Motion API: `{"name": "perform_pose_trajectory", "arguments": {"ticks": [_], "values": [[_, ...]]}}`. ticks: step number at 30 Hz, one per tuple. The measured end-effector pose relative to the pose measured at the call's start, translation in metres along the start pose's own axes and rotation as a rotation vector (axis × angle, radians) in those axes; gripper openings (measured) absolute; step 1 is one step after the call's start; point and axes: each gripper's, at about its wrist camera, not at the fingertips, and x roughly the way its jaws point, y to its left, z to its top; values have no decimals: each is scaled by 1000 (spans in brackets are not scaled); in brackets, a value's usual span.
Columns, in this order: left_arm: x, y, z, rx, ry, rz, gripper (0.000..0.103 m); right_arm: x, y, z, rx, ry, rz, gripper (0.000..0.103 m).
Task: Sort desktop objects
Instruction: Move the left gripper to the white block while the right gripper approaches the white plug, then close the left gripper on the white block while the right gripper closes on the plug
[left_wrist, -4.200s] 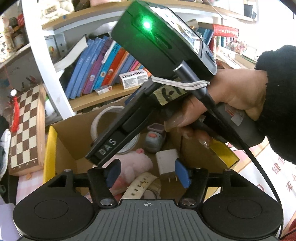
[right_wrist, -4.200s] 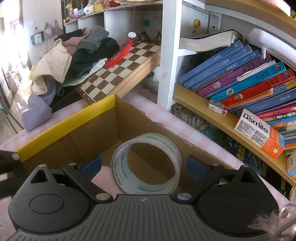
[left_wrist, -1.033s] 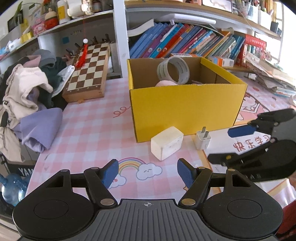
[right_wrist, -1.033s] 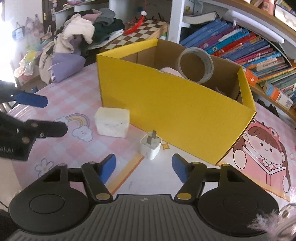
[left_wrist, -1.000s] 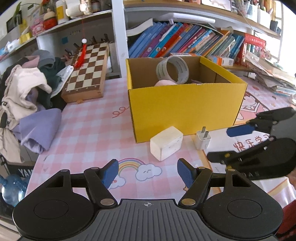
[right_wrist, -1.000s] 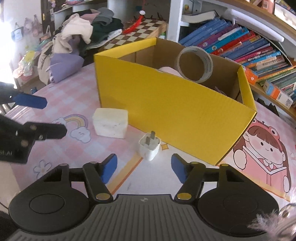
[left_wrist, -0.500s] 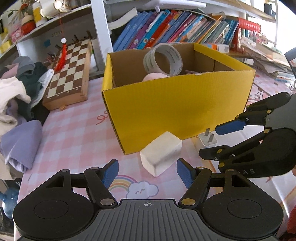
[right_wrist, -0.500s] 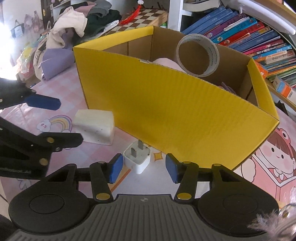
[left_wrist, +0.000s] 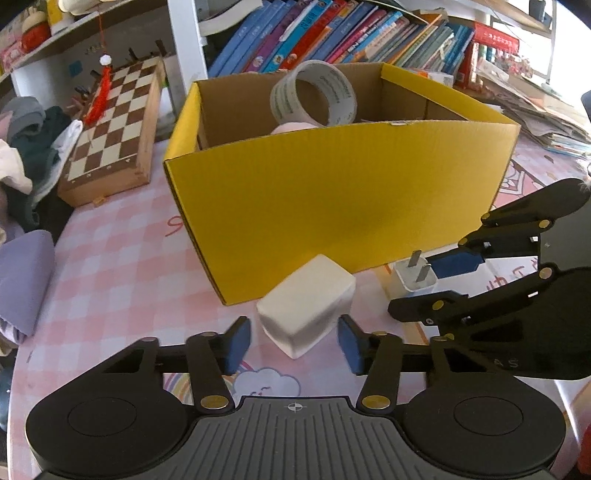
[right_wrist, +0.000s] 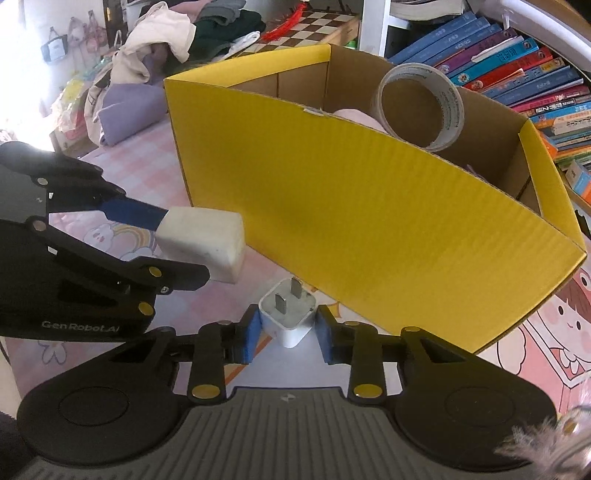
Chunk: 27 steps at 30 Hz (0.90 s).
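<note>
Closing my left tongs (left_wrist: 293, 341) around the white block (left_wrist: 306, 304), w/ the block sitting between the blue pads (left_wrist: 236, 341) but a sliver of gap showing on each side in the left wrist view, so not yet pinched. My right tongs (right_wrist: 288, 334) are clamped on the white charger plug (right_wrist: 288, 314), pads pressed to both its sides, prongs pointing up, on the pink checked counter (left_wrist: 110, 266). Both items lie just in front of the yellow cardboard box (left_wrist: 332, 192), block to the left of the plug, near each other but apart. Inside the box a roll of clear tape (left_wrist: 314, 98) stands on edge vs. the back wall, next to sth pink. Chessboard (left_wrist: 114, 125) and books (left_wrist: 332, 33) sit behind, clothes pile (right_wrist: 166, 33) at the counter's left end.
</note>
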Motion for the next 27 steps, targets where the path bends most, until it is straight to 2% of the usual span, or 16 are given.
{"name": "perform_pose_trajectory", "arguments": {"ticks": [5,8,18,27], "values": [[-3,1,-2,-11,11,-6,25,-8,-2,-4,31,4,-16,30],[-7,3,-3,-17,29,0,20,-17,-3,-8,53,-3,-29,30],[-34,7,-15,-77,10,-7,14,-45,-9,-24,136,-26,-77,30],[-54,10,-20,-107,-34,-11,13,-60,0,-33,122,-38,-89,30]]}}
